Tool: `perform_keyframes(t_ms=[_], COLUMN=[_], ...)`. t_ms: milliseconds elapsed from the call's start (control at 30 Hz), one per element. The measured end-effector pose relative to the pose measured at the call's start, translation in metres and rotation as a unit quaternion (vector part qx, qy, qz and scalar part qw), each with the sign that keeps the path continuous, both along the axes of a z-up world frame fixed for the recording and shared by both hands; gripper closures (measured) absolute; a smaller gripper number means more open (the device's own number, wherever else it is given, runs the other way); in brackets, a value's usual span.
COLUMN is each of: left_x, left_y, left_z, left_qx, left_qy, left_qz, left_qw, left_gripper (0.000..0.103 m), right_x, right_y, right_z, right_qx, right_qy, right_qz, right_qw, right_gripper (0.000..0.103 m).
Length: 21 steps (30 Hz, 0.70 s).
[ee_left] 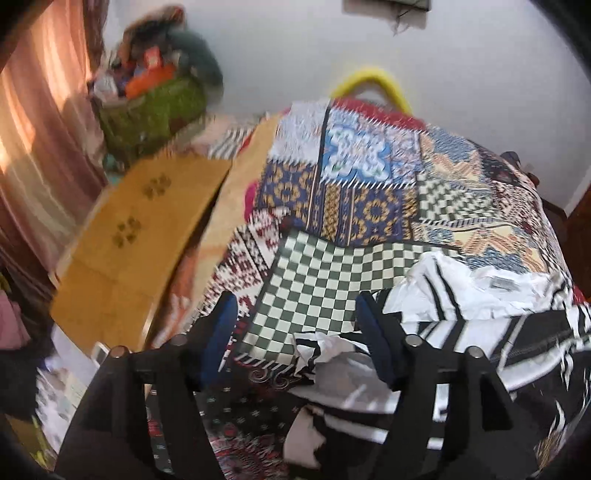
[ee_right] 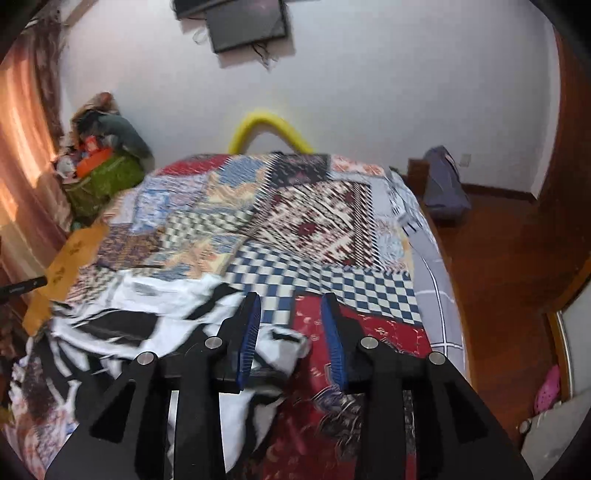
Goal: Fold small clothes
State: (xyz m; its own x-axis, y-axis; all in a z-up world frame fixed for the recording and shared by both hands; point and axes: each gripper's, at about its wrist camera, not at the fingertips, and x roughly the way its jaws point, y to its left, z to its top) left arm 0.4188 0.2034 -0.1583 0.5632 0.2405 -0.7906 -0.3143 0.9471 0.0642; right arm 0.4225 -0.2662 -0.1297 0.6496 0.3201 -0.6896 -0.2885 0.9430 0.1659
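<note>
**A:** ok so what's the layout here, biggest stuff first?

**B:** Bed [ee_right: 439, 288] takes up most of both views, covered by a patchwork quilt [ee_right: 314, 218] with checkered, red and blue patches. Far end has a yellow curved tube [ee_right: 273, 127] sticking up behind it against the white wall. A dark screen [ee_right: 247, 26] hangs on that wall. Far left, by the curtain, there's a green basket [ee_left: 147, 110] piled with stuff, and a yellow-brown mat [ee_left: 136, 229] lies along the bed's left side.

**A:** and the clothing?

**B:** A black-and-white patterned garment [ee_left: 480, 317] is lying crumpled on the near part of the quilt, more to the left side of the bed. White inside showing, with what looks like a label near the far edge.

**A:** grippers holding it?

**B:** Nope. The left hand-held gripper [ee_left: 295, 328] has its jaws spread wide, with a corner of the garment below and between them, pads not pressing it. The right hand-held gripper [ee_right: 291, 325] is partly open too, over the garment's right edge, with a white bit of cloth lying between the jaws; nothing pinched. Both views are pretty blurry.
</note>
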Motion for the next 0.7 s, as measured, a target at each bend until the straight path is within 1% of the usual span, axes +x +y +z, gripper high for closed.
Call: perform_keyframes(t_ms=[67, 133, 233, 300, 333, 400, 500, 567, 633, 700], left_x=[-0.010, -0.022, -0.033, -0.039, -0.041, -0.043, -0.041, -0.035, -0.027, -0.017], left_y=[-0.008, -0.020, -0.039, -0.057, -0.065, -0.079, -0.101, -0.110, -0.112, -0.113], left_z=[0.009, 0.012, 0.006, -0.006, -0.014, -0.028, -0.052, -0.067, -0.078, -0.087], left_qx=[-0.004, -0.013, -0.025, -0.042, -0.050, -0.054, -0.045, -0.048, -0.060, -0.060], left_qy=[-0.004, 0.000, 0.013, 0.030, 0.039, 0.056, 0.080, 0.093, 0.103, 0.111], left_qz=[-0.016, -0.039, -0.068, -0.091, -0.102, -0.117, -0.134, -0.137, -0.132, -0.127], left_qw=[0.9998, 0.9991, 0.9973, 0.9946, 0.9928, 0.9901, 0.9867, 0.9850, 0.9841, 0.9839], left_gripper=[0.031, 0.030, 0.029, 0.029, 0.029, 0.029, 0.029, 0.029, 0.029, 0.029], right_x=[-0.015, -0.029, -0.050, -0.059, -0.062, -0.065, -0.060, -0.057, -0.049, -0.044], right_y=[0.006, 0.016, 0.034, 0.048, 0.056, 0.069, 0.085, 0.090, 0.096, 0.098], right_z=[0.010, 0.015, 0.015, 0.008, 0.003, -0.010, -0.035, -0.048, -0.066, -0.078], right_qx=[0.002, 0.002, 0.004, 0.002, 0.000, -0.009, -0.023, -0.023, -0.021, -0.021], right_qy=[-0.009, -0.010, -0.008, -0.002, 0.004, 0.016, 0.044, 0.060, 0.089, 0.110], right_qz=[0.022, 0.044, 0.084, 0.106, 0.118, 0.135, 0.144, 0.143, 0.142, 0.141], right_qw=[1.000, 0.999, 0.996, 0.994, 0.993, 0.991, 0.988, 0.988, 0.986, 0.984], right_gripper=[0.071, 0.070, 0.070, 0.070, 0.070, 0.070, 0.070, 0.070, 0.070, 0.070])
